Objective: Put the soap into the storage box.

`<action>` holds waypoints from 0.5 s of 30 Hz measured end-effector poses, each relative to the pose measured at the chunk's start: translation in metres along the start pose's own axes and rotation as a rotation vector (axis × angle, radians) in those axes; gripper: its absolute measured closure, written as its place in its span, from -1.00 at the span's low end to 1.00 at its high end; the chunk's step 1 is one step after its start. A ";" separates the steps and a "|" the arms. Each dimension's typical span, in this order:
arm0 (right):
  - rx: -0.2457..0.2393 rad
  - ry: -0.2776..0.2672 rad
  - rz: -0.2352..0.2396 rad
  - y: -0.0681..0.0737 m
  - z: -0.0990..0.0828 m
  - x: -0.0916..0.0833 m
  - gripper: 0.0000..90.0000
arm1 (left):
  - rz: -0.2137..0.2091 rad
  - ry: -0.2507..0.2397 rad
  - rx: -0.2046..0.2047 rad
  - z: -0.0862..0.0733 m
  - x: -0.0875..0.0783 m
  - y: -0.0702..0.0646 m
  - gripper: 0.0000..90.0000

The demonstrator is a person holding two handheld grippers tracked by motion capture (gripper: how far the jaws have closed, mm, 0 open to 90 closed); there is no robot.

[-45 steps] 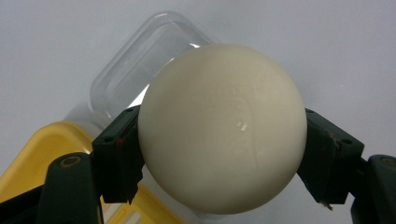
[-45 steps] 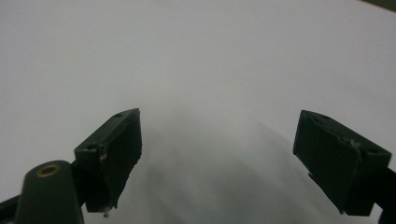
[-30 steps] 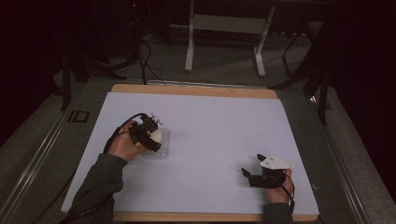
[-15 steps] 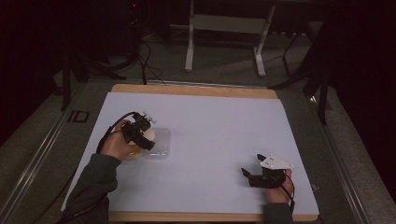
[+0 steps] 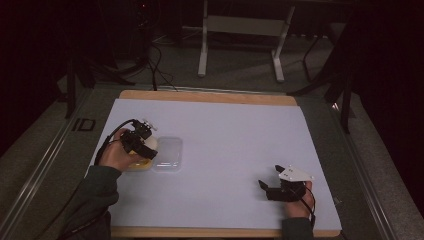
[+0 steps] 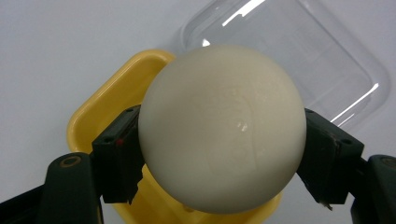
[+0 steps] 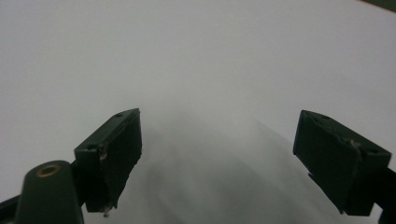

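Left gripper [image 6: 219, 154] clamps cream ball [image 6: 222, 128] above yellow tub [image 6: 100, 116], clear lid [image 6: 299, 56] just beside. Risk: smooth ball slips from pads, or released off-centre, bounces off rim, rolls away. Right gripper [image 7: 219, 154] wide, empty.

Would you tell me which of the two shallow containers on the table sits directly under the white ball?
The yellow container. The white ball, clamped in the left gripper, hangs over it; the clear container lies beside it.
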State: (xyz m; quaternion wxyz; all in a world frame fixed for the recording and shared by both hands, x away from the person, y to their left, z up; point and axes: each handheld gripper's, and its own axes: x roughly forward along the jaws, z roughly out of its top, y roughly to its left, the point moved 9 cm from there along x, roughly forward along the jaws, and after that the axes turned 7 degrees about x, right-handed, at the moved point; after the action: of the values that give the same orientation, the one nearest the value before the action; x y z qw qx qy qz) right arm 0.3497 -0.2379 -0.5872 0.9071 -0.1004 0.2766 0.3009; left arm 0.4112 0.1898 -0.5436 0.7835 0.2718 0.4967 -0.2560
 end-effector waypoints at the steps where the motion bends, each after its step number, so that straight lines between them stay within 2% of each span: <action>1: 0.000 0.000 0.000 0.000 0.000 0.000 -0.66 | 0.000 0.002 -0.001 -0.001 0.000 0.001 -0.43; 15: 0.000 0.000 0.001 0.000 0.000 0.000 -0.66 | 0.013 0.032 -0.041 -0.017 0.009 0.016 -0.43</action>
State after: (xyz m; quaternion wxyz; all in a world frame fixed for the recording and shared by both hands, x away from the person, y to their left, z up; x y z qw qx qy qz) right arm 0.3498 -0.2379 -0.5872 0.9071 -0.1001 0.2766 0.3011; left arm 0.4146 0.2113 -0.5552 0.7825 0.2631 0.5126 -0.2362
